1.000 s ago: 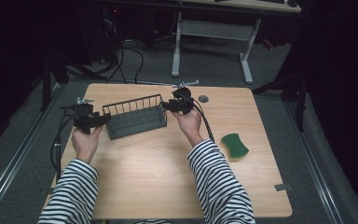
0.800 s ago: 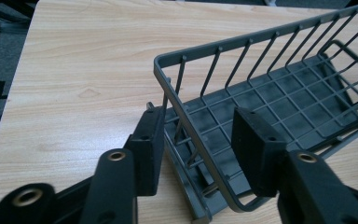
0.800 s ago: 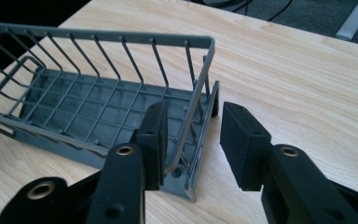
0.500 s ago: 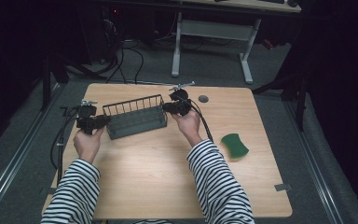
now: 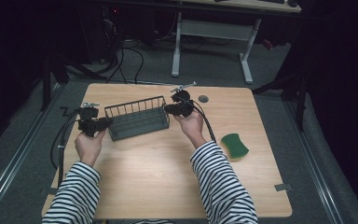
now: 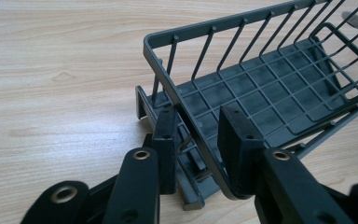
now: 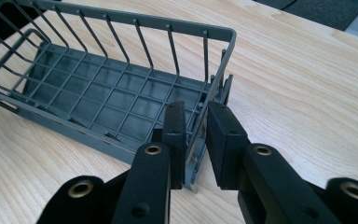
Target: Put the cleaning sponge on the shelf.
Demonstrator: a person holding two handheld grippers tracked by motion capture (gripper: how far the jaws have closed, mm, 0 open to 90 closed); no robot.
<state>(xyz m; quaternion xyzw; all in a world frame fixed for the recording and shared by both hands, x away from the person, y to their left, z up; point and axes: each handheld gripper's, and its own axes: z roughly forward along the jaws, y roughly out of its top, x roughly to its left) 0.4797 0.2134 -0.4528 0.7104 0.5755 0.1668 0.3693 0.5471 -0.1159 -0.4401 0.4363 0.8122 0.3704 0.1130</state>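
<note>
High view: I'm looking down on a wooden tabletop [image 5: 168,172] w/ a person in striped sleeves reaching in from the bottom edge. A dark grey wire basket [image 5: 137,117] sits on the tabletop's far left part, long side across the picture. My left claw [image 5: 103,124] is at the basket's left end, my right claw [image 5: 168,109] at its right end. A green sponge [image 5: 234,145] lies well apart to the right, near the tabletop's right edge. A small dark round disc [image 5: 203,98] sits just beyond the right claw. A desk frame w/ white legs [image 5: 212,44] stands on the floor behind.

Left gripper view: the left claw [image 6: 204,140] has just been closing and now clamps the basket's [image 6: 270,88] end wall, one pad outside, one inside, rim wire btwn them. The basket is empty; its floor looks to rest on the wood.

Right gripper view: the right claw [image 7: 196,140] has also just been closing and pinches the opposite end wall of the basket [image 7: 107,93], the upright wires caught btwn the pads. Bare wood lies to the right.

Progress, as I judge it: both grips are made, so the reach-and-grasp part is done. The basket appears not yet lifted or shifted. What's left is likely the two-handed carry itself, keeping both ends level, then setting it down and letting go.
</note>
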